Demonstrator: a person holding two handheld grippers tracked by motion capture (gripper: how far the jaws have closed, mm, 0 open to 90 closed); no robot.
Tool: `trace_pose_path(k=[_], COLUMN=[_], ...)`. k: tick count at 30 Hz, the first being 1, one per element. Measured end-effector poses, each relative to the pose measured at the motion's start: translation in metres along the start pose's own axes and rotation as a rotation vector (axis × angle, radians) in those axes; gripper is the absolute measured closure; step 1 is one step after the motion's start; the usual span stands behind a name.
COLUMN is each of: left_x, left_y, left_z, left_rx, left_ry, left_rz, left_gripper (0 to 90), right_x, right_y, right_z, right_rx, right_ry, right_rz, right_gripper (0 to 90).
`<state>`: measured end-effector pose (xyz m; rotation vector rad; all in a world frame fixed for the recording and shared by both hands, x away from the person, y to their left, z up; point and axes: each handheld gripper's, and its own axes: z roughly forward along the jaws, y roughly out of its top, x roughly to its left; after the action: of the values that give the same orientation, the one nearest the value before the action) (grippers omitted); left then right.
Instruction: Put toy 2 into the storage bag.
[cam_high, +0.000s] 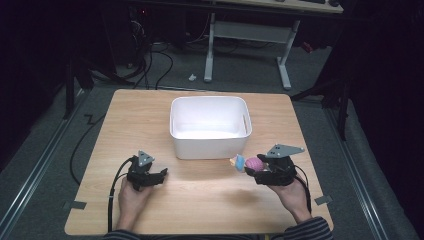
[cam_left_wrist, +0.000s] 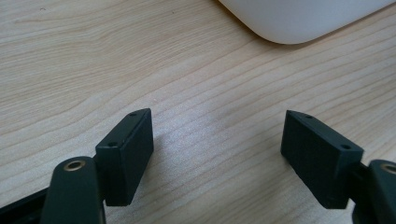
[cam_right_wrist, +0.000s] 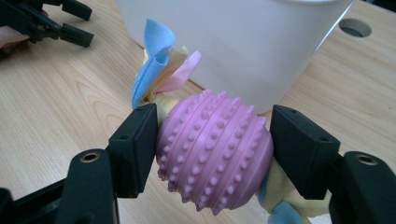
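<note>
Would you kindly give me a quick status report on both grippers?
Left gripper open, nothing between jaws. Right gripper shut on pink knobbly ball with cloth strips. White bin just ahead.

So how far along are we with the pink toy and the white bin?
Done: the right gripper is shut on the pink knobbed ball toy, its cloth strips poking out beyond the jaws, and holds it beside the white bin. In hand: carrying it, likely toward the bin. Left: the bin looks empty, so the drop probably remains. The left gripper is open over bare table.
</note>
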<state>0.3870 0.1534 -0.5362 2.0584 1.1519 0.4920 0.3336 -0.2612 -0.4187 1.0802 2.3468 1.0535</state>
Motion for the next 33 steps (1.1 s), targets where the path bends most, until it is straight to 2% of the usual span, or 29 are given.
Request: trace_pose_path(k=[7, 18, 26, 33], left_x=[0.000, 0.000, 0.000, 0.000], left_y=[0.000, 0.000, 0.000, 0.000], left_z=[0.000, 0.000, 0.000, 0.000], left_rx=[0.000, 0.000, 0.001, 0.001], left_ry=[0.000, 0.001, 0.000, 0.000], left_rz=[0.000, 0.002, 0.002, 0.001], left_gripper=[25.7, 25.4, 25.4, 25.5], right_x=[0.002, -0.001, -0.008, -0.014], right_y=[0.016, 0.039, 0.057, 0.072], right_z=[-0.012, -0.028, -0.032, -0.028], right_rx=[-0.010, -0.044, -0.061, -0.066], right_ry=[0.001, 0.007, 0.015, 0.022], right_rz=[-0.038, -0.051, -0.050, -0.047], right_gripper=[34.3, 34.3, 34.4, 34.6])
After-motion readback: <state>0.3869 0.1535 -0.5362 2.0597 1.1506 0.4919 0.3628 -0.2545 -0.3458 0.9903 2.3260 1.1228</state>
